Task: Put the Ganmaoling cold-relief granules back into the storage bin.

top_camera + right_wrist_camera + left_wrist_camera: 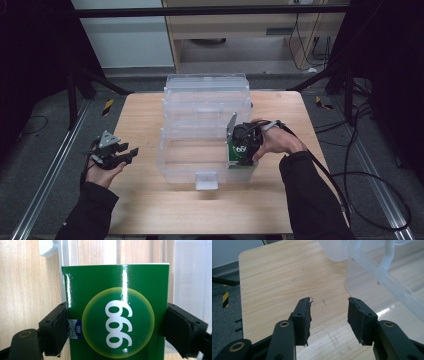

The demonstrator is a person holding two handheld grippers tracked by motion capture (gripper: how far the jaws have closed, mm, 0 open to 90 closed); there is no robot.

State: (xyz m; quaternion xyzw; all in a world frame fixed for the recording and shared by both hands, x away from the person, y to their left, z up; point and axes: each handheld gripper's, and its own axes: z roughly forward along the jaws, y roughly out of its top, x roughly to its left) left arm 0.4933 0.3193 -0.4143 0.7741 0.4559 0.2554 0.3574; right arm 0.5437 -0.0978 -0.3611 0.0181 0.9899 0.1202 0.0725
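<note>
Beside the clear bin [205, 150] — left claw [131, 151], wide, empty.

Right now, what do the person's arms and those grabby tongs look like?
Both arms wear dark long sleeves. The left tongs are black, with two flat jaws faced in rough black padding, brass-coloured rivets at the joints, and a grey three-cornered plate on top. The right tongs are black too, and a black cable trails from them off the table.

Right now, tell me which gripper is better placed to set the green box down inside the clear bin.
Right. The right gripper is already clamped on the green box at the clear bin's near right corner. The left gripper is open, holding nothing, out over bare table.
</note>
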